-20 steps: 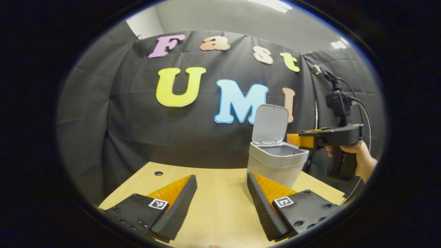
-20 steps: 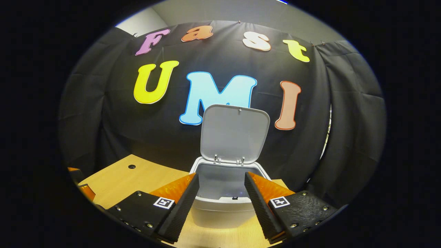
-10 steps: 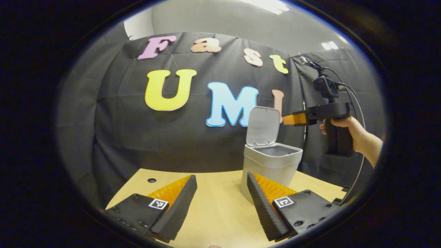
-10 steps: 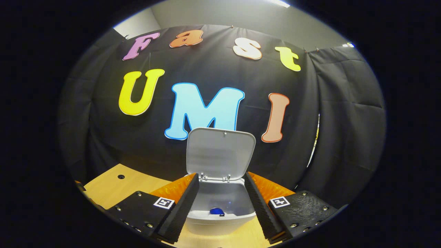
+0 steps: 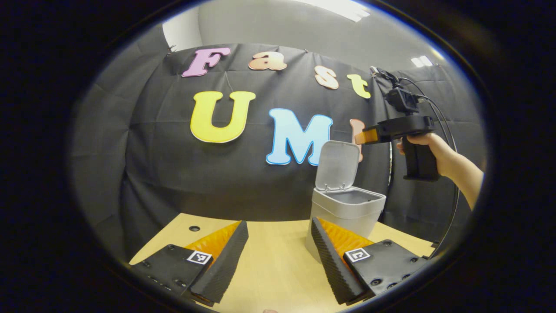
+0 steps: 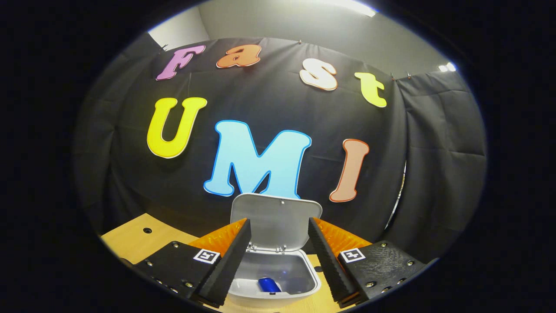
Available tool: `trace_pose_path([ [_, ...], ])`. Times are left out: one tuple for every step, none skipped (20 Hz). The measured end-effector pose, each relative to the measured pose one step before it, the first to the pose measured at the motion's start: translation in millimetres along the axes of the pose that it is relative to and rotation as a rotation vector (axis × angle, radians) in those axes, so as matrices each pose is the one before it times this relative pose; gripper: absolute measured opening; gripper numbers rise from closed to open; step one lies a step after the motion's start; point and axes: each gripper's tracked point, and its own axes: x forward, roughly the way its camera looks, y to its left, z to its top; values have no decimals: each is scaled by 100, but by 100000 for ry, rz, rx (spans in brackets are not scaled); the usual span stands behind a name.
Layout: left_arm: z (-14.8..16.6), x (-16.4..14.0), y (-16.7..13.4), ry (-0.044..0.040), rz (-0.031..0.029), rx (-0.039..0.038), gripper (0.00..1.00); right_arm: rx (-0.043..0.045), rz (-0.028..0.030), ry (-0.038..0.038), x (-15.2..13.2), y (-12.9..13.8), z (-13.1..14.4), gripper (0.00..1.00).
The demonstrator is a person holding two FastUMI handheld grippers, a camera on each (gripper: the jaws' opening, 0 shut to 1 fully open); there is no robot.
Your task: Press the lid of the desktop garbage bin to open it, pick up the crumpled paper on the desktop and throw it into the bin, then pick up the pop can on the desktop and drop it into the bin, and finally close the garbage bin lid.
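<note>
A light wooden desktop [image 5: 278,269] runs along the bottom of the left gripper view, in front of the black cloth booth wall. On its far right part stands the small grey garbage bin [image 5: 347,213], upright, with its lid [image 5: 338,165] hinged up at the back edge and standing nearly vertical, so the mouth faces upward. In the right gripper view a blue pop can [image 6: 269,285] lies at the bottom of the bin, so the remaining step appears to be closing the lid. The right gripper [image 6: 278,256], held in a hand [image 5: 428,150], hangs above the bin and level with the top of the raised lid; from its own camera the lid stands straight ahead between its 2 fingers, with the bin mouth just below. Its fingers are spread apart with nothing between them. The left gripper [image 5: 279,256] sits low over the desktop, well apart from the lid, its fingers also spread and holding nothing. The right gripper is clearly the nearer one; judging from this, the lid would need a forward and downward push on its top edge, about the rear hinge
</note>
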Motion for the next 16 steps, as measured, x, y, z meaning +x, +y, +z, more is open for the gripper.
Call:
trace_pose_path([
  [97, -16, -95, -412, 1317, -598, 96, 519, 823, -720, 363, 73, 240, 86],
  [140, 43, -350, -378, 862, -820, 96, 735, 671, -908, 496, 27, 462, 86],
  [-253, 55, -146, 61, 823, -671, 96, 853, 244, -251, 440, -88, 226, 86],
  [-205, 2, -87, 405, 1032, -487, 96, 1170, 484, -241, 517, 48, 248, 85],
  [-74, -7, -11, -22, 1010, -502, 96, 1456, 590, -7, 626, 237, 96, 85],
  [34, 70, 25, -1, 925, -462, 96, 1326, 366, -160, 593, 155, 171, 85],
  [-53, -36, 92, 29, 887, -257, 96, 766, 141, -582, 542, 53, 252, 85],
  [-79, -36, 18, 37, 983, 34, 96, 328, -311, -545, 746, -16, 181, 86],
  [-47, 38, 303, 6, 1161, 111, 96, 12, -401, -280, 748, -27, 83, 85],
  [-53, 52, 345, 47, 1108, 130, 96, -277, -395, 46, 689, -19, 44, 85],
  [-3, -19, 378, -6, 1315, 295, 96, -169, 146, 226, 628, 58, -57, 85],
  [120, 109, 327, -196, 1241, 434, 96, -197, 455, 530, 640, 157, -108, 85],
  [7, -12, 473, -235, 1345, 446, 96, -242, 314, 446, 638, 47, -172, 85],
  [18, -72, 402, -111, 1157, 341, 96, -112, -215, 195, 645, 11, -60, 82],
  [41, -14, 315, -77, 981, 201, 96, 69, -424, 32, 471, -134, -51, 82],
  [5, 69, 305, 88, 823, 162, 96, 216, -585, -479, 469, -48, 136, 85],
])
